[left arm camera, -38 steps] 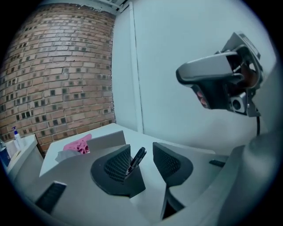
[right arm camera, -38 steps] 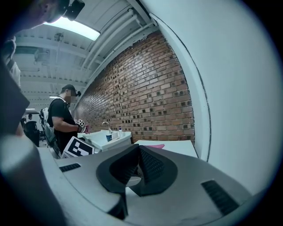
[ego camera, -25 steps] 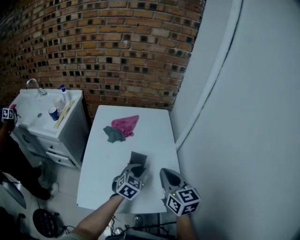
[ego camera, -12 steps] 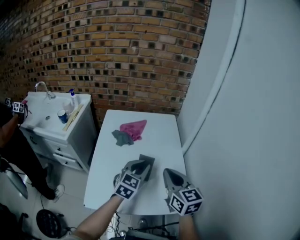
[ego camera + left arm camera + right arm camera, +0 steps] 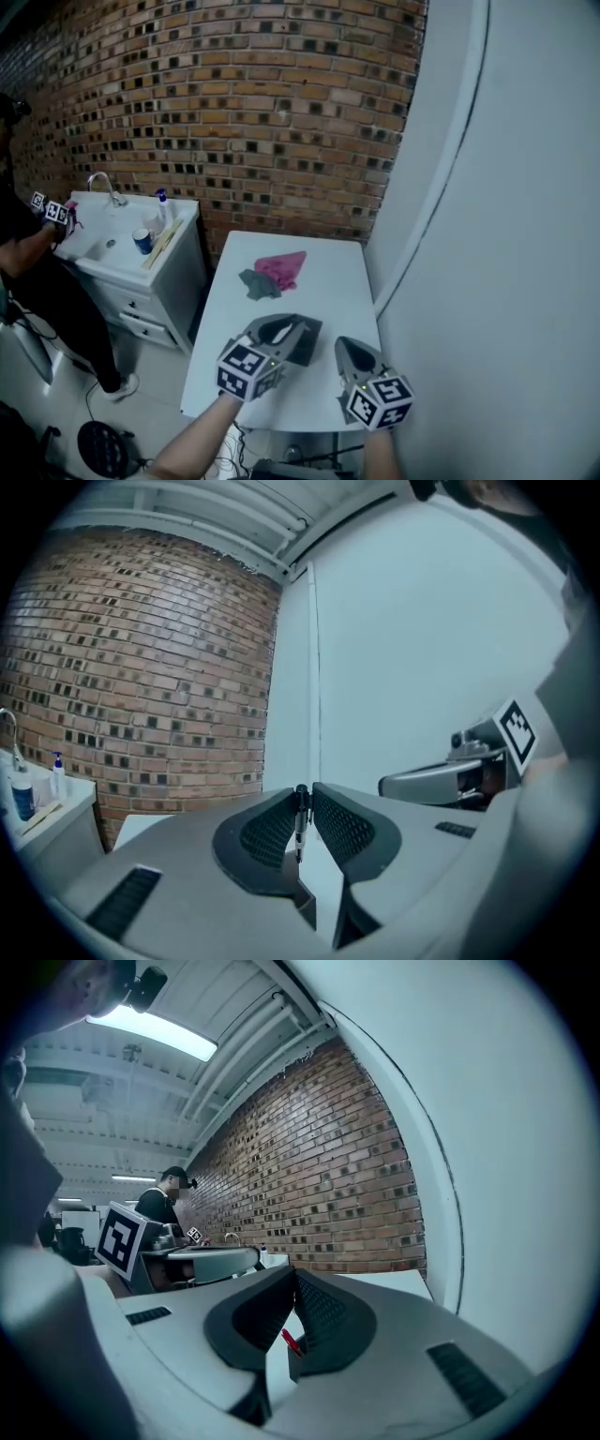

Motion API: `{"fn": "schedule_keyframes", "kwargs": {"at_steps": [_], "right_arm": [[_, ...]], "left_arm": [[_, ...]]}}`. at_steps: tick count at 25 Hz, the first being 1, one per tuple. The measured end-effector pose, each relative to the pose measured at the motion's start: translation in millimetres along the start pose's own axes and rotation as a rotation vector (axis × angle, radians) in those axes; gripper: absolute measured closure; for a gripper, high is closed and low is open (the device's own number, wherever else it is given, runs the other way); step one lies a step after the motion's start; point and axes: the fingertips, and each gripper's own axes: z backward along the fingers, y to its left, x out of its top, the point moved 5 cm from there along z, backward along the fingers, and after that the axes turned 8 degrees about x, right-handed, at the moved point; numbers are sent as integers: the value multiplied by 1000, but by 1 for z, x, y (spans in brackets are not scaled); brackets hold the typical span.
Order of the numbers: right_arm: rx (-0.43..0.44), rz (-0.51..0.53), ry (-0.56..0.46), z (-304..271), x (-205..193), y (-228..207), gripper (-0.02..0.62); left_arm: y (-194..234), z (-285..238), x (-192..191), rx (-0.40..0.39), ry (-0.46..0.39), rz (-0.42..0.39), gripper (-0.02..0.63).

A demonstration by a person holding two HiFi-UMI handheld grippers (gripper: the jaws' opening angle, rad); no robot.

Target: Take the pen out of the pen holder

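Pen — in left hand-held gripper

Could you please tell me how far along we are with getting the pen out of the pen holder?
Done: the left gripper has its fingers clamped on a thin dark pen, held clear with only wall behind it. In hand: that pen is held above the table, by the pen holder. Left: probably setting it down. A red pen shows in the holder; the right gripper is shut, empty.
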Motion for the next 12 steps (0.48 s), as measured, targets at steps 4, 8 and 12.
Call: {"fn": "schedule_keyframes", "kwargs": {"at_steps": [4,8,12], "right_arm": [[25,9,-18,0,6,9,588],[59,28,-30,-3,11,20,588],[83,40,-37,-7,12,30,588]], "left_arm": [[4,21,11,-9,-51,55,538],[9,39,14,2,-76,82,538],[12,51,14,12,-88,96,538]]}}
